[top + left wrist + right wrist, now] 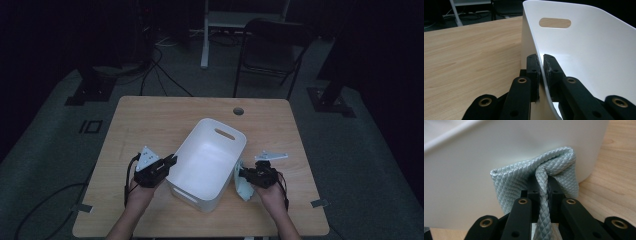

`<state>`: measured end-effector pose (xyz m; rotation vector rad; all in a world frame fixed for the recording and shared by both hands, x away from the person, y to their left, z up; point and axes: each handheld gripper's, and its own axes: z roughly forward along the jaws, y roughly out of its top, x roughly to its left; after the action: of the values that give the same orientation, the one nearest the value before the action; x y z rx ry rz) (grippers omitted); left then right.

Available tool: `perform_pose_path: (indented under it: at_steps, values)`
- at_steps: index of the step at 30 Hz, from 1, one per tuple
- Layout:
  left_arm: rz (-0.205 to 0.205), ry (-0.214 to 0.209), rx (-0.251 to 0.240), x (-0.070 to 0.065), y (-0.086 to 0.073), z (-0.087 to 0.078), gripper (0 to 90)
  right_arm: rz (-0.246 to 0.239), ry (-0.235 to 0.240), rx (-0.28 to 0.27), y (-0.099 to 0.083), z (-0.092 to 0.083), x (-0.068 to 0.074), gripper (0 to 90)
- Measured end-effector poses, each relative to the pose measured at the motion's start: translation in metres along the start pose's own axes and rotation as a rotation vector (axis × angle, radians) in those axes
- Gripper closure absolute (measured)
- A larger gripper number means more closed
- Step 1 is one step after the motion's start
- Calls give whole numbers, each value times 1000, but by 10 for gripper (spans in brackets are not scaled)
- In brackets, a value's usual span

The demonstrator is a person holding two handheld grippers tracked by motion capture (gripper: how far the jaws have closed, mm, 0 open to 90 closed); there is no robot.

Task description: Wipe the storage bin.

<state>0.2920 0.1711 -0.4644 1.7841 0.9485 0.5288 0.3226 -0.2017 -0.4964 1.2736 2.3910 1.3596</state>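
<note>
A white tub (207, 162) sits near the middle of the wooden table (150, 120), turned at an angle, and the left gripper (170, 161) is pinching the tub's thin wall at its left rim, one jaw outside and one inside, as the left gripper view shows (541, 72). On the tub's other side the right gripper (242, 173) is clamped on a fold of pale blue-grey quilted cloth (539, 176). The cloth bunches up between the jaws and presses flat against the tub's outer wall (474, 157), just above the tabletop.
</note>
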Motion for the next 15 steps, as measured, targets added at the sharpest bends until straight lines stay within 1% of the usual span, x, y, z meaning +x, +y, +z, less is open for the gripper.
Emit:
perform_pose_path:
  at_steps: [3,6,9,11,15]
  values:
    - [-2,2,0,0,0,0,837,11,7,12,-2,4,-4,840]
    - [-3,6,0,0,0,0,838,16,-3,44,-5,9,-6,840]
    - [-9,6,-1,0,0,0,838,18,-11,61,-8,13,-7,839]
    - [-6,6,-1,0,0,0,838,12,-19,73,-9,16,-7,839]
    - [-12,8,-3,0,0,0,839,22,-17,78,-10,16,-7,840]
